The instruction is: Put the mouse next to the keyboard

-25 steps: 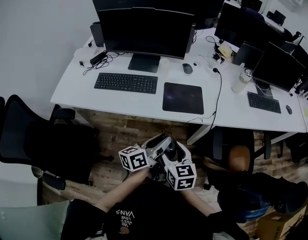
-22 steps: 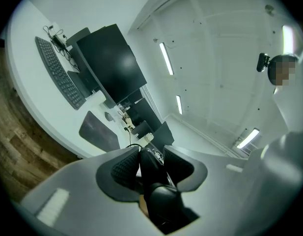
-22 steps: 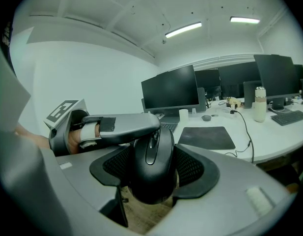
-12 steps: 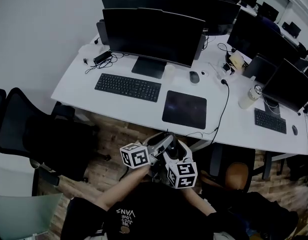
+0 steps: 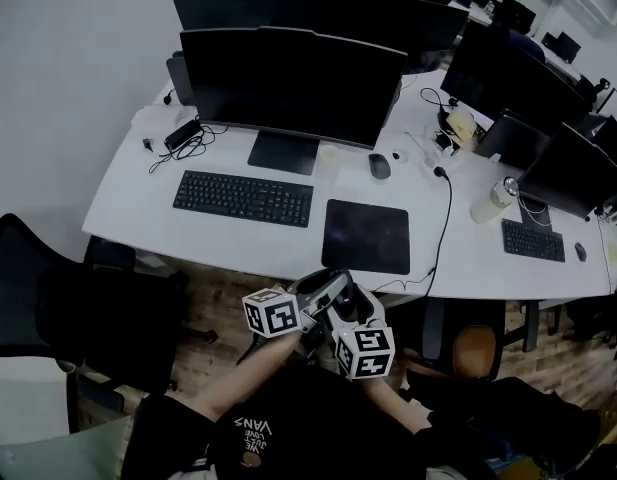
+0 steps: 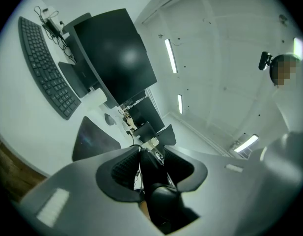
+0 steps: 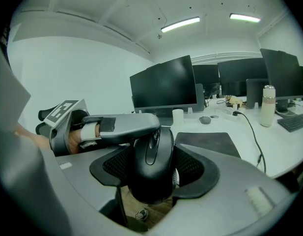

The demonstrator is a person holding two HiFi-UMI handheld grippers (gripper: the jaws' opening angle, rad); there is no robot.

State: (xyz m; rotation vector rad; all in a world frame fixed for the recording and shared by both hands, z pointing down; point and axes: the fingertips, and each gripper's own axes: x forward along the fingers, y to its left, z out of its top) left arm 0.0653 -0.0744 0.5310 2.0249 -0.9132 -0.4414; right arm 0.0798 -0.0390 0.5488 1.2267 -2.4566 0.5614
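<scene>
While the left gripper (image 6: pixel 151 170) and right gripper (image 7: pixel 153 165) stay clamped on the mouse (image 7: pixel 152 154), the desk (image 5: pixel 138 206) has drifted closer — still mid-carry, keyboard (image 5: pixel 243 198) not reached yet.

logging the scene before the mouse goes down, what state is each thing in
mouse, off the desk, gripped by both grippers
right gripper, shut on the mouse
left gripper, shut on the mouse
monitor, screen dark
keyboard, flat on the desk
mouse pad, nothing on it
other mouse, resting on the desk
bottle, upright, lid on
</scene>
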